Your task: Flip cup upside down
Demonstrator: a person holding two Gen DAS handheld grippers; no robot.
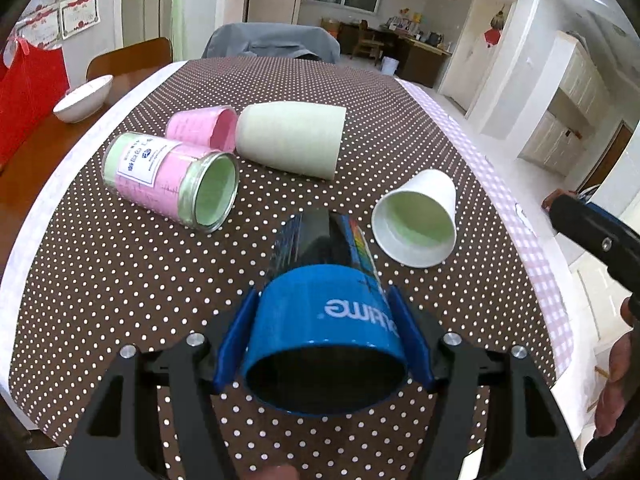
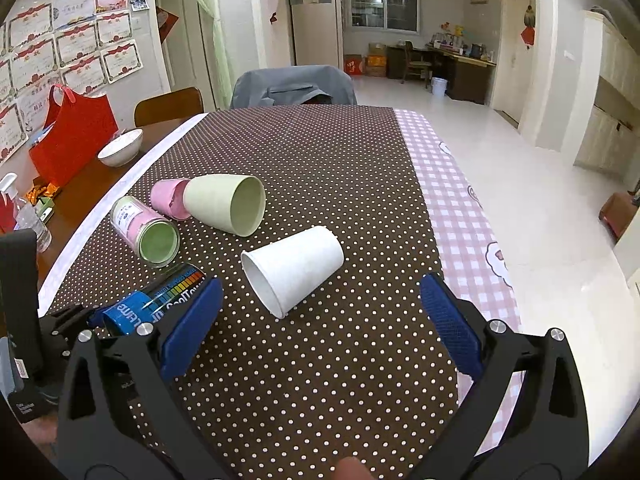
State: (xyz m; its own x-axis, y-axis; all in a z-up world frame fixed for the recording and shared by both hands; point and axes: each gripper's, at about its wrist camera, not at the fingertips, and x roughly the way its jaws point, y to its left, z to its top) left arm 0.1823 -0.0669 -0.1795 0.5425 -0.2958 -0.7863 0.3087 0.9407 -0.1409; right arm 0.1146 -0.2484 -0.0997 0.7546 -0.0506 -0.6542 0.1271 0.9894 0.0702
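My left gripper (image 1: 324,340) is shut on a blue cup (image 1: 324,320) with a colourful printed clear upper part, held on its side just above the dotted tablecloth, mouth towards the camera. The blue cup also shows in the right wrist view (image 2: 152,300), at far left. My right gripper (image 2: 320,320) is open and empty, low over the cloth, just short of a white paper cup (image 2: 296,268) lying on its side; the paper cup also shows in the left wrist view (image 1: 418,220).
A glass jar (image 1: 172,182), a pink cup (image 1: 204,128) and a pale green cup (image 1: 292,140) lie on their sides on the brown dotted tablecloth (image 1: 120,280). A white bowl (image 2: 122,146) and red bag (image 2: 72,132) are left; a covered chair (image 2: 294,88) is behind.
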